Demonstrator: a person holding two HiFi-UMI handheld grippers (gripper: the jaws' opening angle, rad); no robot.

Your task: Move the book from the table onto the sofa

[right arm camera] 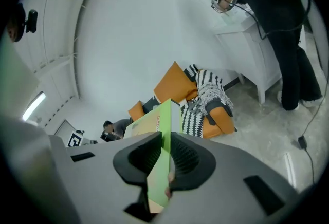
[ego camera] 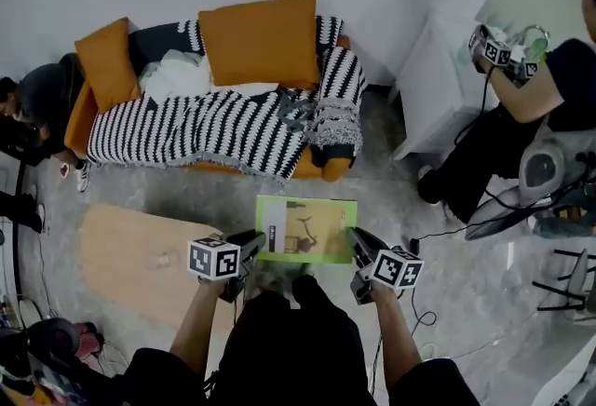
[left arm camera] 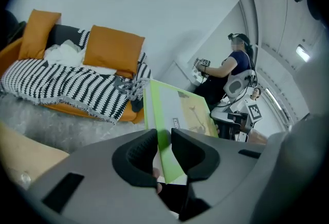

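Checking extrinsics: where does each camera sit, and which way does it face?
Head view: on the head, steeply down at the green book beside wooden table, before sofa; forearms, left gripper, right gripper show.
Left gripper view: on that gripper, along its jaws clamped on the book, toward the sofa.
Right gripper view: likewise, rolled sideways.
Shared: book and sofa, all three.

Soft, even white light fills the room, with faint shadow under the sofa (ego camera: 321,167). A strip lamp (left arm camera: 302,53) glares up and right of the left jaws. Both gripper views bow at the edges, black in the corners; the book (left arm camera: 175,107) blurs between the jaws.
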